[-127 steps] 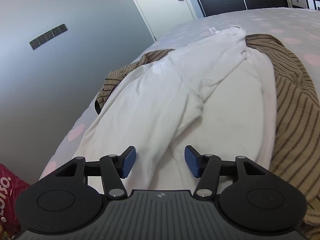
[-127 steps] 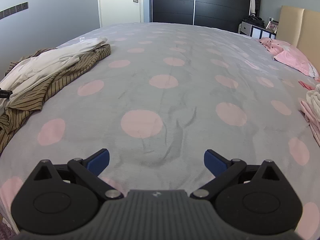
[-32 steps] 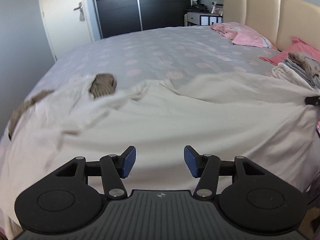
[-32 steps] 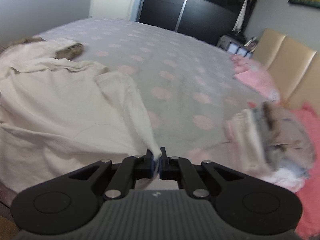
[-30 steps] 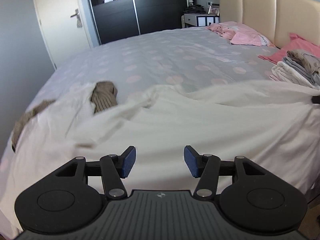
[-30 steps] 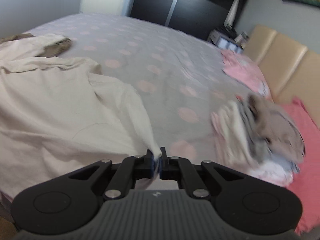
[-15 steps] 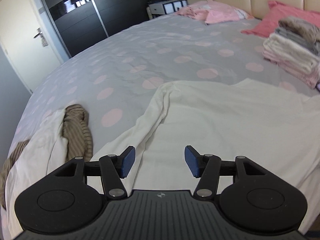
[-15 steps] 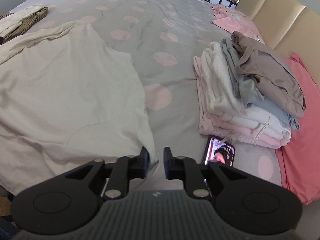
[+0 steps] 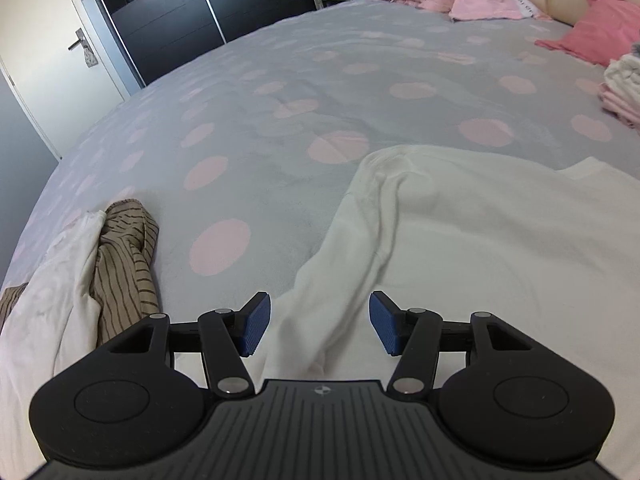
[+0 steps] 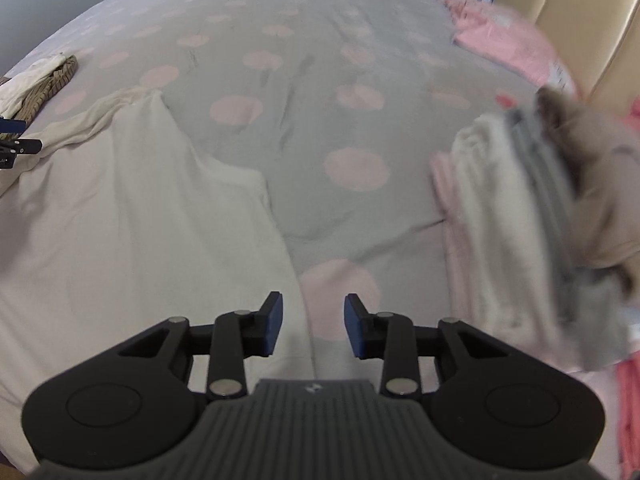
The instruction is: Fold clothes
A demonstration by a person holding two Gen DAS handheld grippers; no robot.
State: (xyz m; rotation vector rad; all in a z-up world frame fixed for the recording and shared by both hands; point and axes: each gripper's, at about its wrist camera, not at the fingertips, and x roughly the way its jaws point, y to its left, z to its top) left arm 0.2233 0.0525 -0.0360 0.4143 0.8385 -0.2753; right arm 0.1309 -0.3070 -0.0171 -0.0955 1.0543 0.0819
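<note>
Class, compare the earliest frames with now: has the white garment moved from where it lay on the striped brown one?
Yes. The white garment has come off the striped brown garment at the bed's left edge and now lies spread rightward across the dotted bedspread, toward the folded stack.

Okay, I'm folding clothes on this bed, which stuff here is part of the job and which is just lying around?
Part of the job:
white garment, spread flat
striped brown garment, bunched, unfolded
folded stack
left gripper and right gripper, both open

Just lying about:
pink pillows
wardrobe
door
</note>
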